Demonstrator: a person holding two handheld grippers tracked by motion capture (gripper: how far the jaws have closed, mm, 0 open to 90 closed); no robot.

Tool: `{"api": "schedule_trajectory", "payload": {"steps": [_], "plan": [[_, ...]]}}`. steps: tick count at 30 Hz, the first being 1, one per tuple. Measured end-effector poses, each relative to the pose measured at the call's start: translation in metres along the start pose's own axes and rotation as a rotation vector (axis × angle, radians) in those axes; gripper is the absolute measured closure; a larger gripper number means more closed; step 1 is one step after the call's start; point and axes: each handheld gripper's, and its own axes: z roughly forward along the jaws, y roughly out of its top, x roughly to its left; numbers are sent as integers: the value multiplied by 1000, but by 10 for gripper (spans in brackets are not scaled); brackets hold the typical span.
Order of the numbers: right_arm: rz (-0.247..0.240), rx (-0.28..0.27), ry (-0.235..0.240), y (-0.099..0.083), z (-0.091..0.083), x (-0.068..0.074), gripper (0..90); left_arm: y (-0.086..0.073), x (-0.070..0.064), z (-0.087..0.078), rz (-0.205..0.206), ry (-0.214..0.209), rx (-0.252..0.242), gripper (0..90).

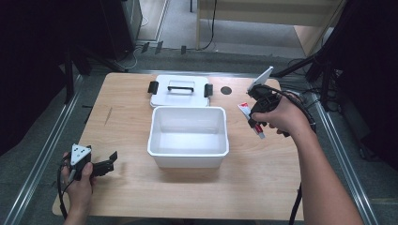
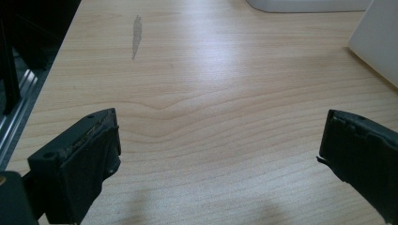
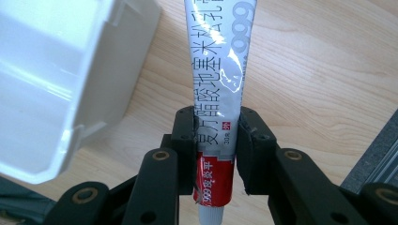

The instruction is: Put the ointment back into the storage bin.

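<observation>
A white open box (image 1: 188,131) stands in the middle of the wooden table, empty inside. Its lid (image 1: 179,90), with a black handle and two black clips, lies flat just behind it. My right gripper (image 1: 254,118) is raised to the right of the box and shut on a silver and red ointment tube (image 1: 250,120). In the right gripper view the tube (image 3: 217,89) runs up between the jaws, with the box's corner (image 3: 61,84) at the left. My left gripper (image 1: 110,160) rests near the table's front left, open, with bare wood between its fingers (image 2: 80,159).
A dark round hole (image 1: 226,90) sits in the table behind the box at the right. A grey smear (image 2: 136,35) marks the wood at the left. Metal rails (image 1: 44,150) run along both table sides. Black stands and cables crowd the far corners.
</observation>
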Motion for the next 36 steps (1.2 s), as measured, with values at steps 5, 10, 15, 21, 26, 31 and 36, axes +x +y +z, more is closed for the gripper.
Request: {"api": "schedule_trajectory", "payload": {"steps": [5, 10, 15, 21, 26, 31, 36], "plan": [[-17, -7, 10, 7, -8, 11, 719, 0, 0, 0, 1, 0, 2, 0], [-36, -11, 19, 13, -14, 22, 719, 0, 0, 0, -2, -1, 0, 0], [-65, -12, 17, 18, -17, 33, 719, 0, 0, 0, -2, -1, 0, 0], [-105, -26, 26, 22, -20, 46, 719, 0, 0, 0, -1, -2, 2, 0], [-130, -25, 34, 24, -18, 54, 719, 0, 0, 0, 0, -2, 1, 0], [-158, -22, 42, 27, -18, 63, 718, 0, 0, 0, 1, -3, 3, 0], [-186, -24, 53, 30, -17, 71, 718, 0, 0, 0, 1, -4, 4, 0]]}}
